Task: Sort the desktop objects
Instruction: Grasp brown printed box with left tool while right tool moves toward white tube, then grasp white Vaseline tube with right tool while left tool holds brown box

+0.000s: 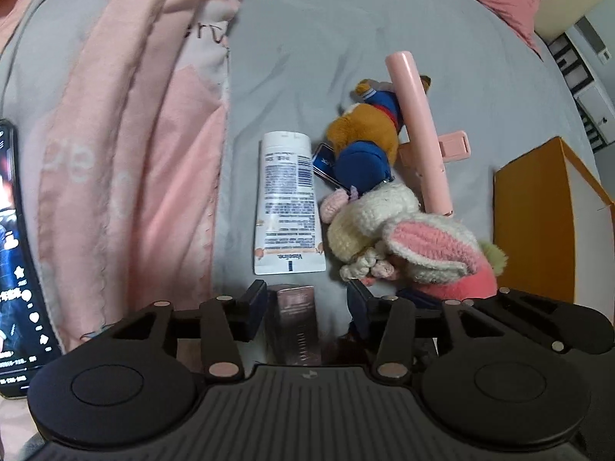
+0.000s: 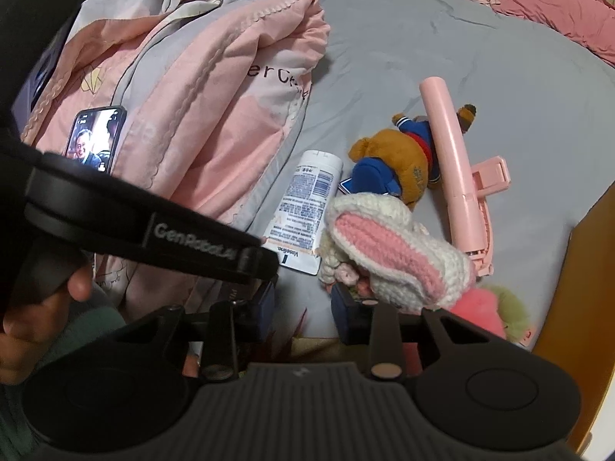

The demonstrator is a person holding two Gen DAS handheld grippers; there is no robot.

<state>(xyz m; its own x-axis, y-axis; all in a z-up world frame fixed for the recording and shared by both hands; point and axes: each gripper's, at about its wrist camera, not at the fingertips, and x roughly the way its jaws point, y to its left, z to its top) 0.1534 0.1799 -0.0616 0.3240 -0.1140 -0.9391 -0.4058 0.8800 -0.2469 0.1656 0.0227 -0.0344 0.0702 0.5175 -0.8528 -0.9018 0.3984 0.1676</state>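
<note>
On grey bedsheet, pink quilt, toys

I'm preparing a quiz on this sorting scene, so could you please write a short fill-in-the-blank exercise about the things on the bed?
1. The white lotion tube lies on the ____ sheet.
2. The brown bear wears a cap coloured ____.
3. The long stick beside the bear is coloured ____.
4. The knitted bunny has ears lined in ____.

Missing words: grey; blue; pink; pink
</note>
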